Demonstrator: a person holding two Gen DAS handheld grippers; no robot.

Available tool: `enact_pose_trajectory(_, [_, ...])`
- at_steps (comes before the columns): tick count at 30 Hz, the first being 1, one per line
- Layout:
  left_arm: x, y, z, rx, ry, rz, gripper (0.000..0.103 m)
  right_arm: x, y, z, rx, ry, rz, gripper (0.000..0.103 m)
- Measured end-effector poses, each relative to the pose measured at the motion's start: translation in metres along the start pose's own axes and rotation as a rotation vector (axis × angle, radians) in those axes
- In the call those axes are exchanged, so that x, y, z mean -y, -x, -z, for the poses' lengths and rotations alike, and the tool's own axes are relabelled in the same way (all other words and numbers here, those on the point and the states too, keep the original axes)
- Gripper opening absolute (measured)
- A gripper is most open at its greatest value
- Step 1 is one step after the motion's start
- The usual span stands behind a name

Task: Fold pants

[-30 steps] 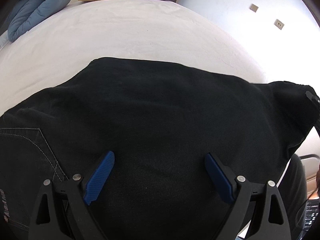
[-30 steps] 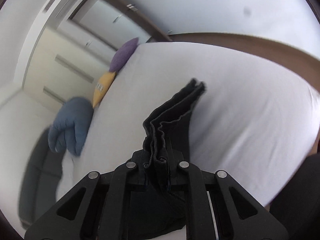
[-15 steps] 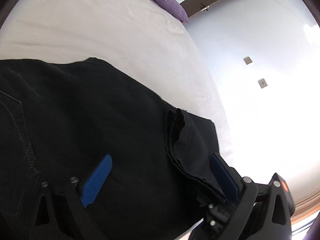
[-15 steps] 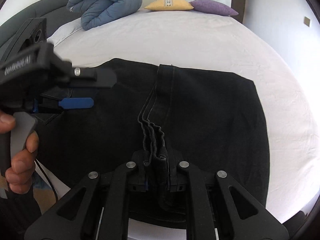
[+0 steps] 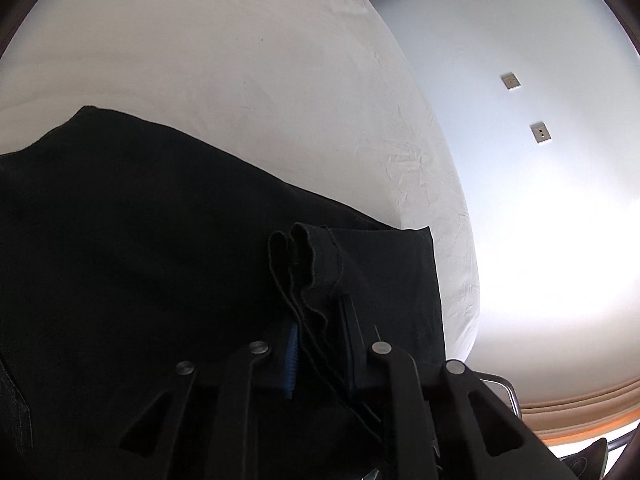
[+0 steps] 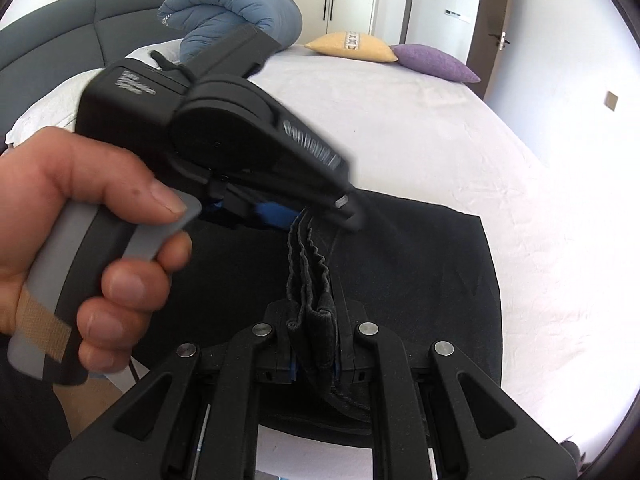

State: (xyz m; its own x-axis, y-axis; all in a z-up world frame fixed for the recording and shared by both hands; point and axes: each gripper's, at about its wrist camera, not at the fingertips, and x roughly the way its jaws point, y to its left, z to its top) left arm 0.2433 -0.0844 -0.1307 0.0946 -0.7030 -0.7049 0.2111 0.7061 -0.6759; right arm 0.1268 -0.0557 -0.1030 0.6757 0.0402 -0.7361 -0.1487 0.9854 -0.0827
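Right wrist view shows the pants [image 6: 420, 264], black and matte, spread flat on the white bed [image 6: 420, 128] near its close edge, already doubled into a broad dark slab with a straight far edge. A bunched stack of hem layers stands up from the slab in a wavy ridge, its stitched rims showing as thin rippled lines. The right gripper [image 6: 314, 340] has its jaws nearly shut, clamped on the near end of that ridge. Farther along the same ridge, the left gripper [image 6: 304, 216], held in a hand [image 6: 80, 216] at the left of the picture, is closing its jaws with the layers between them; a blue pad shows beside the cloth. In the left wrist view the gripper [image 5: 316, 344] has the folded edges between its narrow jaws, and the pants [image 5: 140, 260] fill the lower left, reaching close to the bed's [image 5: 240, 80] rounded edge.
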Motion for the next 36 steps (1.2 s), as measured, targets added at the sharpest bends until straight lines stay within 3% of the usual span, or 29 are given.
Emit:
enact_pose_trajectory(5, [0.007,0.022,-0.013,-0.009,-0.110,-0.022,0.011,-0.005,0.004,-0.007,0.017,0.022,-0.023,0.011])
enact_pose_trajectory(11, [-0.017,0.062,-0.023,-0.017,-0.204,-0.096,0.011,-0.049,0.007,-0.026,0.016,0.091,-0.091,0.011])
enact_pose_trajectory(17, [-0.056,0.074,-0.028,-0.040,-0.181,-0.162,0.011,-0.088,-0.013,-0.023,-0.053,0.126,-0.157,0.011])
enact_pose_trajectory(27, [-0.087,0.076,-0.028,-0.028,-0.135,-0.175,0.011,-0.114,-0.025,-0.004,-0.127,0.169,-0.188,0.013])
enact_pose_trajectory(31, [-0.087,0.072,-0.029,-0.017,-0.138,-0.198,0.020,-0.123,-0.032,0.001,-0.169,0.151,-0.194,0.015])
enact_pose_trajectory(33, [-0.087,0.075,-0.024,-0.006,-0.160,-0.223,0.025,-0.120,-0.035,0.006,-0.207,0.124,-0.241,0.022])
enact_pose_trajectory(34, [-0.082,0.075,-0.023,0.007,-0.176,-0.253,0.034,-0.117,-0.034,0.009,-0.217,0.104,-0.278,0.031])
enact_pose_trajectory(35, [-0.076,0.079,-0.022,0.026,-0.196,-0.300,0.040,-0.112,-0.027,0.011,-0.224,0.079,-0.328,0.050])
enact_pose_trajectory(36, [-0.072,0.082,-0.021,0.047,-0.211,-0.339,0.053,-0.105,-0.020,0.013,-0.219,0.056,-0.366,0.061])
